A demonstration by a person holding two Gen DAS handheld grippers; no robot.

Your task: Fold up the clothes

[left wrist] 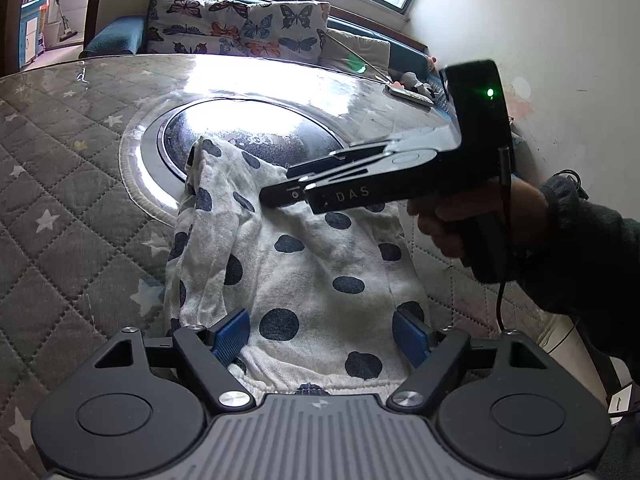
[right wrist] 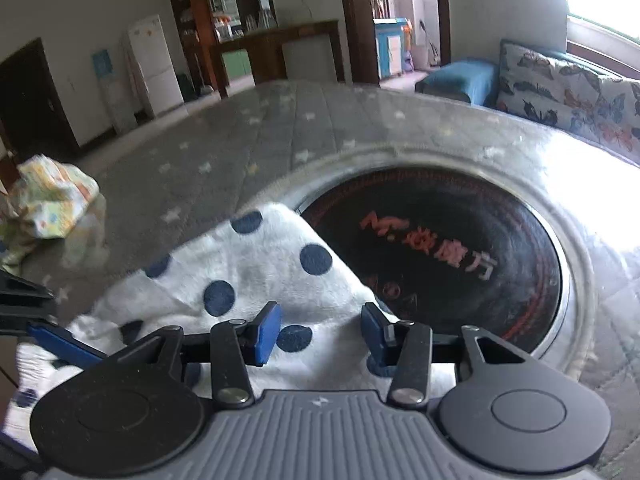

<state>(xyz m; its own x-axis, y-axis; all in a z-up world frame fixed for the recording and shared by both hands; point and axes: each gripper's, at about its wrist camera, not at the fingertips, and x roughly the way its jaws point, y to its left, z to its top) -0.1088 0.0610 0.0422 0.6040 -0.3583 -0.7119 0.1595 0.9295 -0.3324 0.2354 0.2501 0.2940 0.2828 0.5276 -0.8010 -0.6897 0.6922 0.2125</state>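
Note:
A white garment with dark blue dots (left wrist: 304,264) lies on the quilted table, its far end over the round black hob. My left gripper (left wrist: 322,338) is open, its blue pads (left wrist: 230,336) spread over the garment's near hem. My right gripper (right wrist: 320,334) is open over the garment (right wrist: 236,280) near its far end. In the left wrist view the right gripper (left wrist: 280,194) comes in from the right, held by a hand, low over the cloth.
A round black induction hob (right wrist: 452,256) is set in the grey star-quilted table cover (left wrist: 60,184). A crumpled patterned cloth (right wrist: 52,200) lies at the table's far left. A butterfly-print sofa (left wrist: 240,28) stands behind; a white wall is at the right.

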